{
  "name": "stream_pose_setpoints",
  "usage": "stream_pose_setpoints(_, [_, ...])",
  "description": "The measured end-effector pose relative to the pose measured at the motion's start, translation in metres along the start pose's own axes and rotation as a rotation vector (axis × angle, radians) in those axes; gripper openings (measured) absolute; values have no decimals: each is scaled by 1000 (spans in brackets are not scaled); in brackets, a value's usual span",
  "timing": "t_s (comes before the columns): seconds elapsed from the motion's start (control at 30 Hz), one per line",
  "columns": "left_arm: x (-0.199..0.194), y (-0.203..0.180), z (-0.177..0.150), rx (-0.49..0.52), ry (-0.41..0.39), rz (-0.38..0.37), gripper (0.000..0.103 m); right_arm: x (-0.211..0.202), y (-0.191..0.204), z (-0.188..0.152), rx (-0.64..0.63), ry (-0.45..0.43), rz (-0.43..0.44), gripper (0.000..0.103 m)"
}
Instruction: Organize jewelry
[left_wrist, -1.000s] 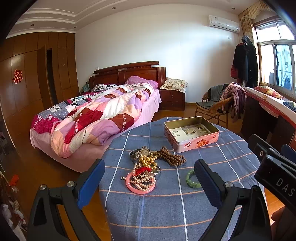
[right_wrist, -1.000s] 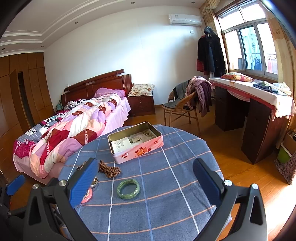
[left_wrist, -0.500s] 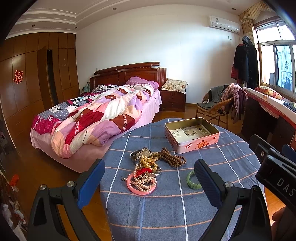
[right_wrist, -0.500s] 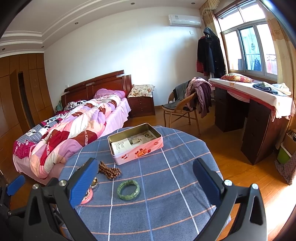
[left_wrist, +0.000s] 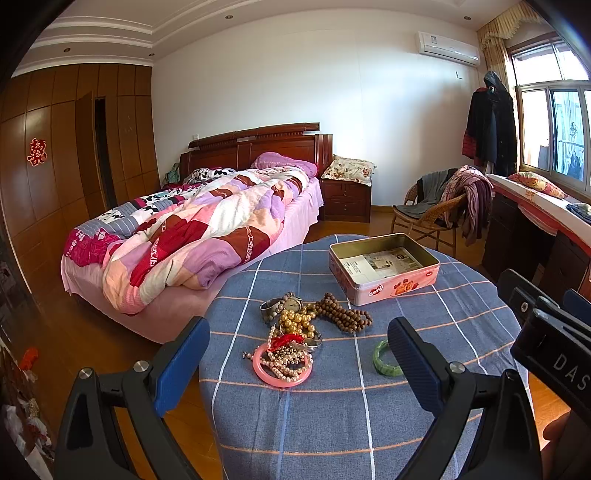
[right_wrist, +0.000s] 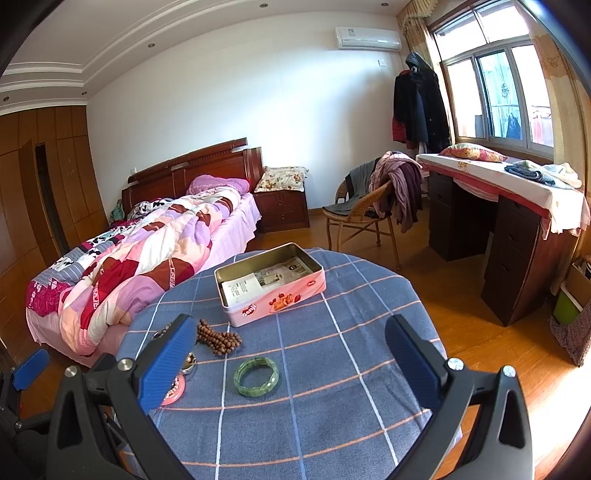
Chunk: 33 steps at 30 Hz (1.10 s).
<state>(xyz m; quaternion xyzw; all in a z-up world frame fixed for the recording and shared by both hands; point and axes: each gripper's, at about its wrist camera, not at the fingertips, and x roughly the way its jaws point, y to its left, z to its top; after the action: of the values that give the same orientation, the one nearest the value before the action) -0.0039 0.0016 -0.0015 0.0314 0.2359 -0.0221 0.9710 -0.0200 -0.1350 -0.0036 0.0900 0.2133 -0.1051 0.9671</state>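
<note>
An open pink tin (left_wrist: 384, 269) (right_wrist: 271, 286) with papers inside stands at the far side of the round table with a blue checked cloth (left_wrist: 332, 413) (right_wrist: 332, 369). In front of it lies a pile of jewelry: brown wooden beads (left_wrist: 345, 315) (right_wrist: 218, 338), gold pearls (left_wrist: 297, 319), a watch (left_wrist: 291, 303), a pink bangle (left_wrist: 282, 374) with white pearls on it. A green bangle (left_wrist: 382, 360) (right_wrist: 256, 376) lies apart to the right. My left gripper (left_wrist: 295, 365) is open and empty above the near table. My right gripper (right_wrist: 290, 365) is open and empty, above the green bangle.
A bed with a patchwork quilt (left_wrist: 192, 232) stands left of the table. A wicker chair with clothes (right_wrist: 365, 210) and a dark desk (right_wrist: 513, 236) stand to the right. The other gripper shows at the right edge of the left wrist view (left_wrist: 554, 332).
Both views have shifted slightly; the table objects sit a touch lower in frame. Nothing on the table moved and both grippers stay open.
</note>
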Motion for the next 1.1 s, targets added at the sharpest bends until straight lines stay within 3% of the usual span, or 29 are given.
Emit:
stream_pose_setpoints(0.7, [1, 1, -2, -2, 3, -1, 97, 1, -2, -2, 3, 5, 0, 103])
stream_pose_setpoints(1.1, [23, 0, -9, -6, 55, 2, 97, 18, -6, -12, 6, 59, -11, 103])
